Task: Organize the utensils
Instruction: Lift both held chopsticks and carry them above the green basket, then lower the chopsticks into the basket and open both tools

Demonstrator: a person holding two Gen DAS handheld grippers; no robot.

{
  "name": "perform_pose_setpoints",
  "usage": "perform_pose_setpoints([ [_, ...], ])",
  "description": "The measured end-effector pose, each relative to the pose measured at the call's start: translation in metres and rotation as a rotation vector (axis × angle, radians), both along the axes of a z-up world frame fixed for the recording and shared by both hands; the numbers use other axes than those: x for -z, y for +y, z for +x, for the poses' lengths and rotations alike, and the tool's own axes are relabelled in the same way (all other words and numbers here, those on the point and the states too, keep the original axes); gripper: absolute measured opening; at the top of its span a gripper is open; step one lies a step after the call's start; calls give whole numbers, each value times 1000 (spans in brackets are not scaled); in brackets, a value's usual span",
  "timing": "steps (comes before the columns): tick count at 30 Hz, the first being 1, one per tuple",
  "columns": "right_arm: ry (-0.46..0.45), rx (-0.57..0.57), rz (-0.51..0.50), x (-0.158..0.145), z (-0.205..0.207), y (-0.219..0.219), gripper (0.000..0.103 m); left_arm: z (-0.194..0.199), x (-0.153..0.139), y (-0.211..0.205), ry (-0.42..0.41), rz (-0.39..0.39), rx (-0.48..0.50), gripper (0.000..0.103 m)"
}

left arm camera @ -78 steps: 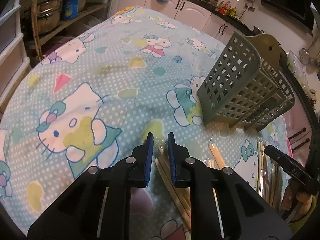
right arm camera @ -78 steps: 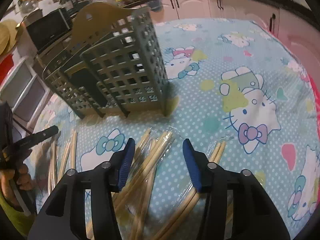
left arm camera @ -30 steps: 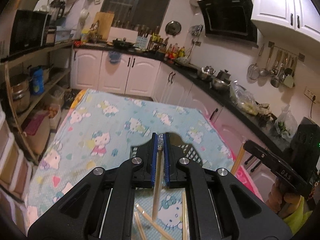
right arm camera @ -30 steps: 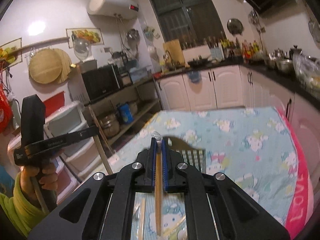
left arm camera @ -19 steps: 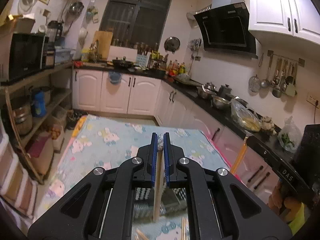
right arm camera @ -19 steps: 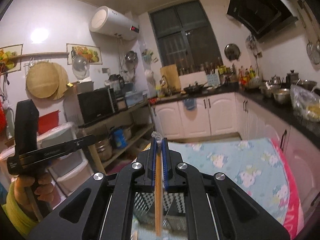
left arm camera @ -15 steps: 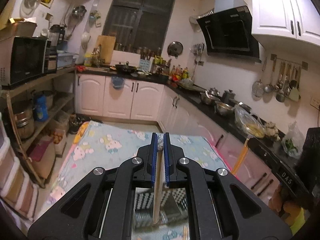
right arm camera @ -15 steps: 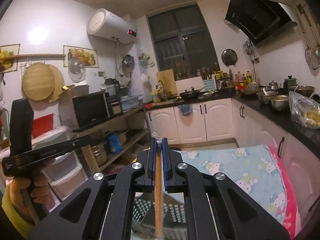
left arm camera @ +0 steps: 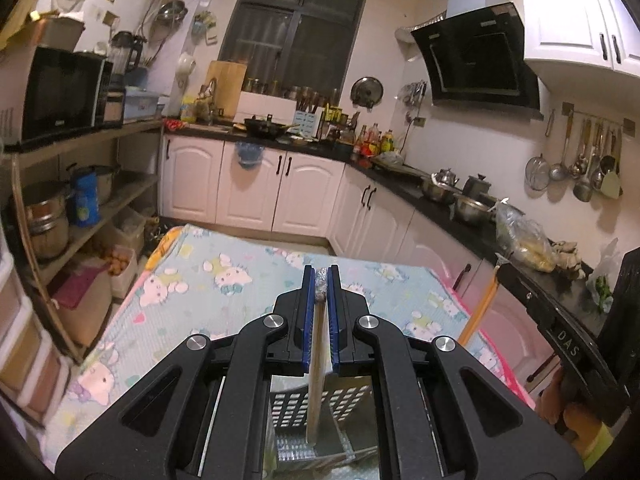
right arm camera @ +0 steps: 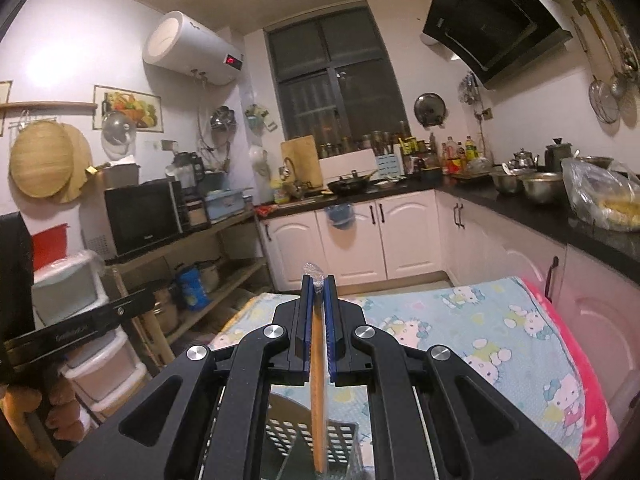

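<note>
We hold one wrapped pair of chopsticks in each claw. The pale chopsticks [left arm camera: 316,376] sit clenched between the blue pads of the left claw [left arm camera: 321,280] and hang nearly straight down, their lower end just over or just inside the open top of the grey basket [left arm camera: 352,396]; from the left wrist view we cannot tell which. The darker chopsticks [right arm camera: 319,396] are clamped the same way in the right claw [right arm camera: 318,280], with a twist of clear wrapper poking out above the pads and the lower end hanging over a slotted compartment of the same basket [right arm camera: 280,432].

The basket stands on the bench, which is covered with a cartoon-cat cloth [left arm camera: 208,280]. Each claw also shows at the edge of the other's view, off to the side and well apart from the basket.

We judge the step in hand to be the drop-in: both pairs are lifted, turned upright and lined up above the basket. The next move calls for lowering each pair until the tip is clearly inside a compartment, then easing the pads apart so it slides down without tipping. The slippery wrapper may cling to a pad, so we should release slowly and keep the sticks upright as we do.
</note>
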State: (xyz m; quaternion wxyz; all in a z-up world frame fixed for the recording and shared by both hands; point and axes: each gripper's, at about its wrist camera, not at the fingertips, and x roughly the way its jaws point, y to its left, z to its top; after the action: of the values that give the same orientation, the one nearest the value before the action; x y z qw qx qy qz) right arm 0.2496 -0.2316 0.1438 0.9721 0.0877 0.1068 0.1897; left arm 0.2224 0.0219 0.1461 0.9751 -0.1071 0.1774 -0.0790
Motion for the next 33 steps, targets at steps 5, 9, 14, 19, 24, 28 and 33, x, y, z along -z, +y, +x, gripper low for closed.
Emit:
perform_pose_setpoints([
  [5,30,5,22,24,5,1,6,1,19,2,10,-7,-6,2],
  [9,35,10,35,38,2,5,6,2,31,4,20,-17,-8,2],
  [14,57,22,22,50,-4,5,7,1,43,6,48,-13,-12,2],
  [19,85,37,21,54,-10,-1,7,-4,47,10,57,-17,-19,2],
  [24,108,50,31,56,-19,-11,16,-10,52,17,83,-35,-35,8],
  [28,119,50,36,57,-27,-17,23,-17,56,23,99,-47,-41,18],
  [33,137,44,21,60,-41,-18,32,-27,61,27,114,-62,-37,31],
])
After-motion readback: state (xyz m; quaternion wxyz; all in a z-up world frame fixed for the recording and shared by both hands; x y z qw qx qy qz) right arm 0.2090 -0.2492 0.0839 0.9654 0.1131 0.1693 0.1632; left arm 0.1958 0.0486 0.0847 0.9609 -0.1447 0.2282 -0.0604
